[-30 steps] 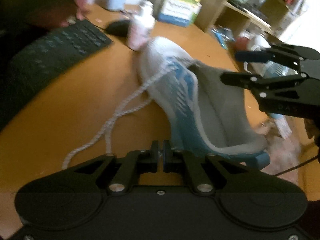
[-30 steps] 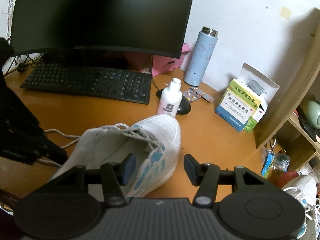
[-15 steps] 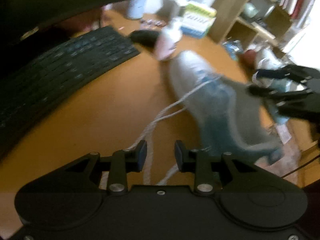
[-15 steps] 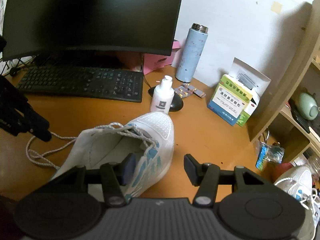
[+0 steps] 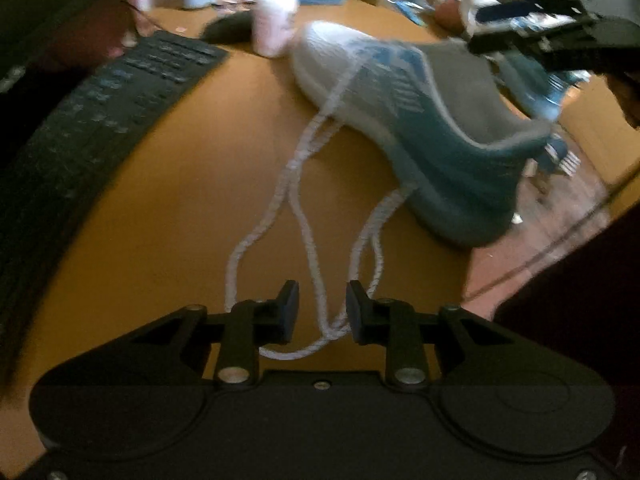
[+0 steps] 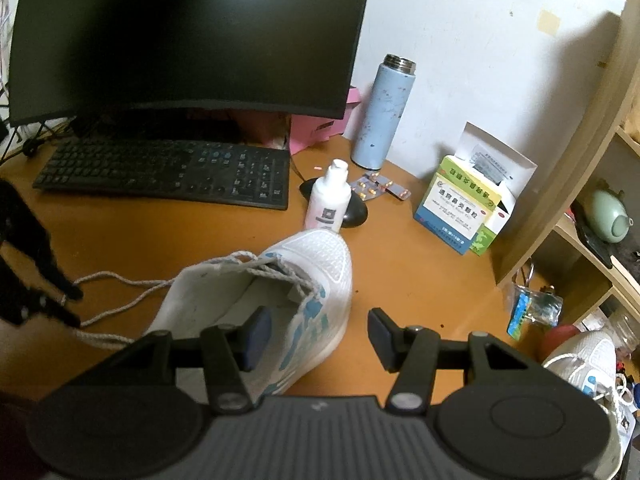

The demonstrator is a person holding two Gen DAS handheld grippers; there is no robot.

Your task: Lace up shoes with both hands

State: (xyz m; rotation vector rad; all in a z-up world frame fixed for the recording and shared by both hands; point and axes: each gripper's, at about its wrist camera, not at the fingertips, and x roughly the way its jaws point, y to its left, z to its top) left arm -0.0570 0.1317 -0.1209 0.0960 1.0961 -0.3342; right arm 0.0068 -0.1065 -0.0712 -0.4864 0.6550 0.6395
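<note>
Left gripper (image 5: 319,312) unclenched, jaws straddling slack lace (image 5: 310,236) on desk (image 5: 168,200). Right gripper (image 6: 319,334) spread wide above shoe (image 6: 280,280), grasping nothing.

— What sort of place is it?
— A home desk: a monitor (image 6: 184,32) at 11 o'clock, a keyboard (image 6: 168,172) under it, a flask (image 6: 382,114) at 12, a medicine box (image 6: 458,210) and shelves (image 6: 576,216) toward 2.
</note>
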